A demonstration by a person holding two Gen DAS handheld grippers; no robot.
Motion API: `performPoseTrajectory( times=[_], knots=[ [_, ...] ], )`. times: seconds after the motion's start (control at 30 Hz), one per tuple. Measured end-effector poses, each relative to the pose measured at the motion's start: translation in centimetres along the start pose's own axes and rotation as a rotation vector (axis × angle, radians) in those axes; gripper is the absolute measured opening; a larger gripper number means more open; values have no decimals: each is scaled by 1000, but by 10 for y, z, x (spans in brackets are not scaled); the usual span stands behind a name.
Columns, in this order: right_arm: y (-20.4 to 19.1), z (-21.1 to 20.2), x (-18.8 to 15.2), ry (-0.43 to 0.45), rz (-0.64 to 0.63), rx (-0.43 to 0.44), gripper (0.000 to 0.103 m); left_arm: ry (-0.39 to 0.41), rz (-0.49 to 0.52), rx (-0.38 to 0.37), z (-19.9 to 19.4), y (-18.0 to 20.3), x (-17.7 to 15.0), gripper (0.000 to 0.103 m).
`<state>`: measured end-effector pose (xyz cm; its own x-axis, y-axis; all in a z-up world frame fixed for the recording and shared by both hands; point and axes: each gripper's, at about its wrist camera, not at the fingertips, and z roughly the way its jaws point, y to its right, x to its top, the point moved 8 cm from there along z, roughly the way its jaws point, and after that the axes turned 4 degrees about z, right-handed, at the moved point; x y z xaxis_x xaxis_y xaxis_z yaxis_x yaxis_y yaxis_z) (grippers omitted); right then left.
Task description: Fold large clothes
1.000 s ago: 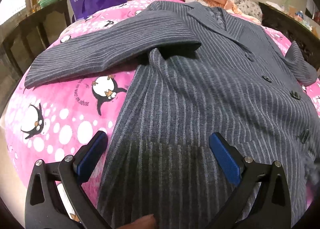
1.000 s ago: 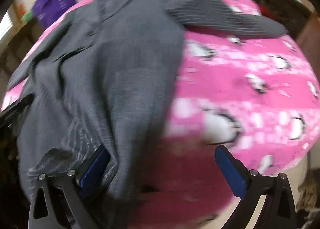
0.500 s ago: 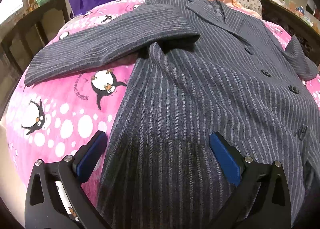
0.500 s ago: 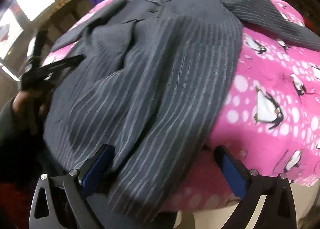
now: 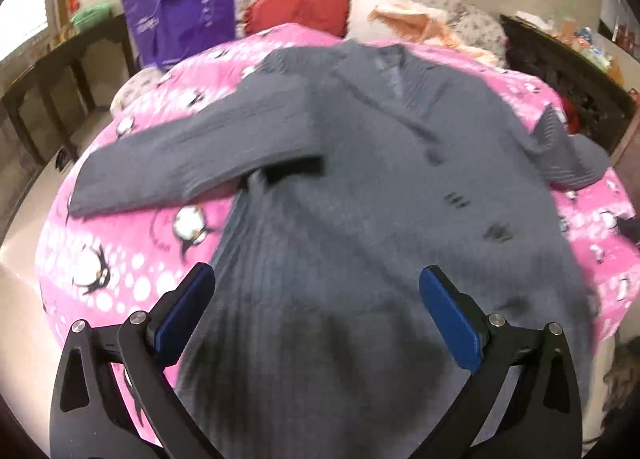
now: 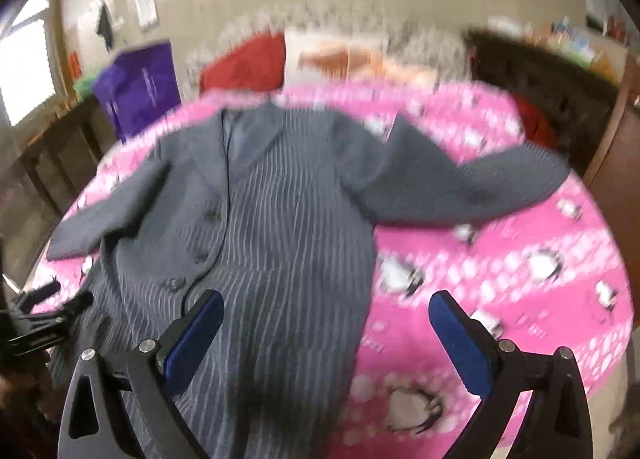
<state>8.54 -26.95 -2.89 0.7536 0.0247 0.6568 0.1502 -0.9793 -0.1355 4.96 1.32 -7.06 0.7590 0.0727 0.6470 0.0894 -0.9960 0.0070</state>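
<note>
behind the coat [image 5: 360, 219], purple bag [image 5: 184, 11]

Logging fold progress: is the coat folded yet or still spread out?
Spread out. The coat lies flat on the bed, buttoned side up, sleeves out to both sides; no fold shows.

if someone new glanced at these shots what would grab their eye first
The big grey pinstriped coat spread face-up in the middle of the bed, both sleeves flung out sideways. Next, the loud pink penguin blanket beneath it, showing on both sides. In the foreground of each view, the left gripper and right gripper hang over the coat's lower end, blue-padded jaws wide apart and empty.
</note>
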Motion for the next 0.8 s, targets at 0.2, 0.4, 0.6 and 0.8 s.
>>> performPoseTrajectory(
  times=[0.2, 0.4, 0.6, 0.8],
  knots=[
    [-1, 12, 4, -33, 37, -57, 98, -53, -39, -38, -4, 21, 16, 102],
    [1, 3, -10, -32, 89, -54, 93, -99, 2, 47, 0, 20, 11, 102],
    [-2, -21, -27, 9, 98, -99, 93, -67, 27, 8, -21, 20, 2, 102],
    [-20, -55, -32, 58, 59, -119, 93, -9, 6, -24, -55, 16, -3, 102]
  ],
)
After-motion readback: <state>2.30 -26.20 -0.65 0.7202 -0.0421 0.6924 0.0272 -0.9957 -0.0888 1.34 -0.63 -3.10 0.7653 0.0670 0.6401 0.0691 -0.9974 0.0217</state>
